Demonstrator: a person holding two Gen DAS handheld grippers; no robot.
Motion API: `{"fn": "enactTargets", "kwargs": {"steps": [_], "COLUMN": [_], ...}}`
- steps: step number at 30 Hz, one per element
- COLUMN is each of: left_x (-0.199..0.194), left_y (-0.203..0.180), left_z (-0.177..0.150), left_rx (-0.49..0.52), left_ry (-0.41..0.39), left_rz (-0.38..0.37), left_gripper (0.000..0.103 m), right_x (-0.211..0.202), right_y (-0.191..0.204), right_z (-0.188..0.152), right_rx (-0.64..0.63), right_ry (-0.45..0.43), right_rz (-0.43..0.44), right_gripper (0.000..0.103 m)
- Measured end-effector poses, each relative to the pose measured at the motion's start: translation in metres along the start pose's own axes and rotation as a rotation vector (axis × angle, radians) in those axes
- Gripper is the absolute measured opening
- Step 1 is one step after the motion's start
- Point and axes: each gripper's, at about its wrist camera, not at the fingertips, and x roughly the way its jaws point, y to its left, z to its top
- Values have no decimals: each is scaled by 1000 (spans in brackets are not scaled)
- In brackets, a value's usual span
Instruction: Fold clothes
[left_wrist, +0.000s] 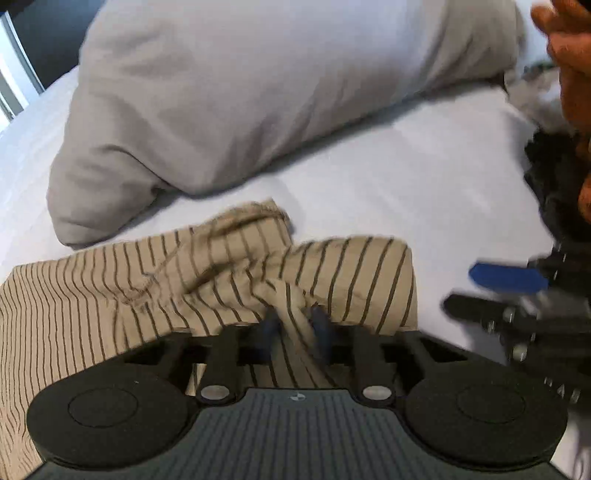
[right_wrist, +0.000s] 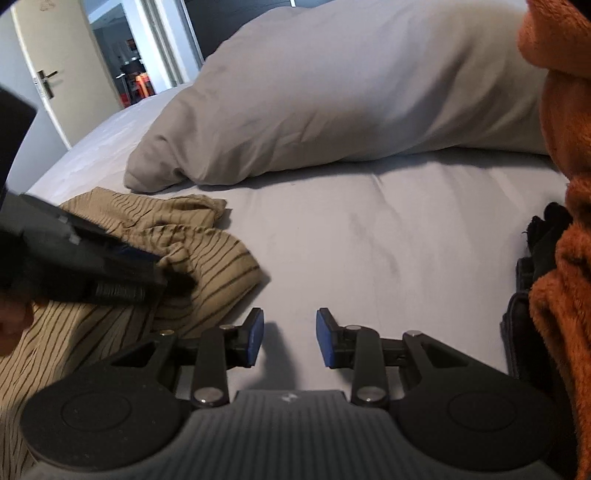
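A tan garment with thin dark stripes (left_wrist: 92, 295) lies rumpled on the white bed sheet (left_wrist: 388, 177). My left gripper (left_wrist: 295, 325) is shut on a bunched fold of that striped garment, its blue pads pinching the cloth. In the right wrist view the same garment (right_wrist: 218, 273) lies at the left, with the left gripper (right_wrist: 177, 282) on it. My right gripper (right_wrist: 290, 339) stands open just above the bare sheet (right_wrist: 369, 236), to the right of the garment, with nothing between its blue pads (right_wrist: 255, 339).
A large grey pillow (left_wrist: 240, 92) lies across the back of the bed (right_wrist: 332, 85). An orange fleece cloth (right_wrist: 565, 258) and dark clothing (right_wrist: 532, 258) lie at the right. A door (right_wrist: 55, 74) stands open at the far left.
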Motion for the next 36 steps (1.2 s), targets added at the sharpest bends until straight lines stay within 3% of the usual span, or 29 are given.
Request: {"fn": "enactTargets", "kwargs": {"steps": [9,12,18,24,26,29,30,31,33,34,36], "left_x": [-77,-92,-119,-125,-126,-125,-124,-121,-113,-110,-100], "left_y": [71,87,113,119,118,113,111,110,107,105,103], "left_z": [-12,-16,-22,-19,-16,-12,-10,-8,-4,-2,-1], "left_rx": [-128,-143,-194,-246,-249,-238,-232,-233,-237,-240,-269], "left_ry": [-119,-132,-199,-245,-264,-285,-289,-295,-306,-311,-331], "left_rz": [-194,-198,-259,-349,-381,-418,-426,-426,-425,-424,-388], "left_gripper": [1,0,0,0,0,0,1,3,21,42,61], "right_x": [-6,-2,16,69,83,90,92,93,95,92,88], "right_y": [16,28,54,80,82,79,75,69,57,50,37], "right_z": [-1,2,7,25,32,45,50,55,62,66,73], "right_rx": [-68,-94,-91,44,135,209,228,256,296,306,324], "right_ry": [-25,-15,6,60,36,-67,-94,-110,-134,-152,-187], "right_rz": [102,123,255,329,429,515,493,476,440,405,333], "right_gripper": [34,28,29,30,30,30,31,32,32,32,38]}}
